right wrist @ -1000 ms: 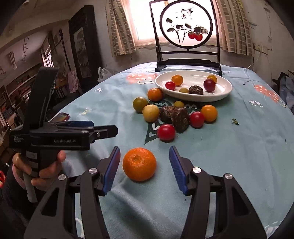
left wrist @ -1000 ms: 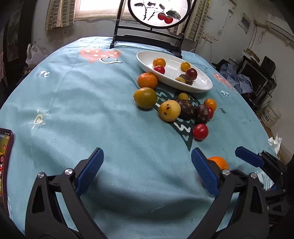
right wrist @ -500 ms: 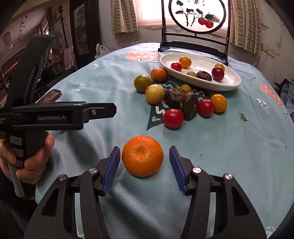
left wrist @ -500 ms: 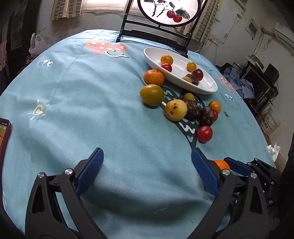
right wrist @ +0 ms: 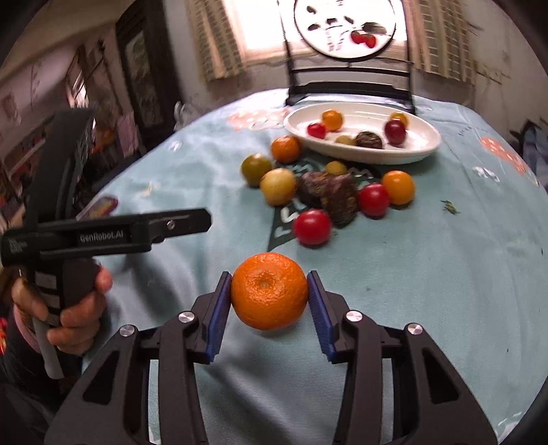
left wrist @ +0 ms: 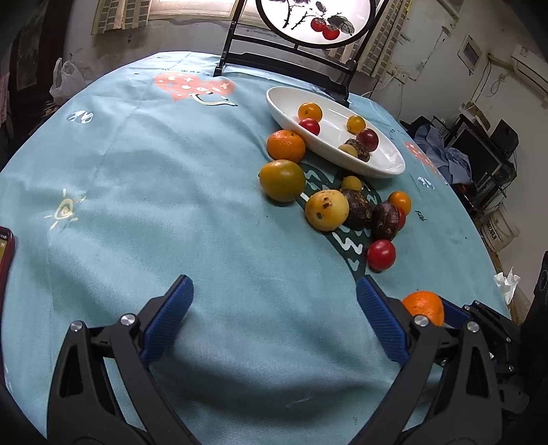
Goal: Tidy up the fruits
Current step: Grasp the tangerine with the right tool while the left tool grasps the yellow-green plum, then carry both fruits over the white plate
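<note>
I'm working in a lived-in home: round table [left wrist: 137, 178] under a blue printed cloth, curtained window [right wrist: 219, 37], painted round screen [left wrist: 318, 20], clothes heaped by electronics [left wrist: 479, 143]

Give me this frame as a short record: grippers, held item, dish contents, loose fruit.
right gripper: jaws just closed onto the mandarin, pads touching both sides
left gripper: open, nothing between jaws
white dish: six small fruits inside
loose fruit: cluster on the tablecloth beside the dish, including a second orange
</note>
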A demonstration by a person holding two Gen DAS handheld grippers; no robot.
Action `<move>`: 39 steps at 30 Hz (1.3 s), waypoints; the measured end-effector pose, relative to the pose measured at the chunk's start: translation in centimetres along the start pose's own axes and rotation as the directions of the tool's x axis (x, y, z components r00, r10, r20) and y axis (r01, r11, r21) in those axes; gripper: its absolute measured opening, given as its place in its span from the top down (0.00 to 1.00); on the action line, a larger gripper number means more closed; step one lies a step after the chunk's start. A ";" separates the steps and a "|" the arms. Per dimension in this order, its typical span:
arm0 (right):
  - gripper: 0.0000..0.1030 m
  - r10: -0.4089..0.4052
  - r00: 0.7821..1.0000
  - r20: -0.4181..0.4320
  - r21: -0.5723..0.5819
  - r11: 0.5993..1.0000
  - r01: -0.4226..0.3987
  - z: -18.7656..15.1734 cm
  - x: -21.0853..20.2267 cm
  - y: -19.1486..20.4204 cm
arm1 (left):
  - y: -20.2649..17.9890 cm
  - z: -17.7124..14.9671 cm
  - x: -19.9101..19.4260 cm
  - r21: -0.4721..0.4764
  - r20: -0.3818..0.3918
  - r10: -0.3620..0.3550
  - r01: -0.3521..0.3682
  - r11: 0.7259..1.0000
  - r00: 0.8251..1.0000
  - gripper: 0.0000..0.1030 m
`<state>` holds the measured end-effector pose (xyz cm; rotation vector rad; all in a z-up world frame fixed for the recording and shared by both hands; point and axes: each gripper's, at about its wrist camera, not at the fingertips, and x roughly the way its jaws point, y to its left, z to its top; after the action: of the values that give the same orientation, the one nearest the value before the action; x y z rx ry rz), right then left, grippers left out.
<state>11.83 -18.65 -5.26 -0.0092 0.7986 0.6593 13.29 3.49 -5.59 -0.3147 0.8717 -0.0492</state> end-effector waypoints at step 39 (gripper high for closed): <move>0.56 0.082 0.996 -0.036 0.124 0.989 -0.077 0.6 0.7 -2.4 | -1.2 8.6 8.0 -0.026 -0.167 0.113 -0.119 0.992 0.979 0.59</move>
<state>13.92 -20.05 -5.93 0.1220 0.8814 0.6866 25.10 3.16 -6.00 -0.2959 1.0553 0.0501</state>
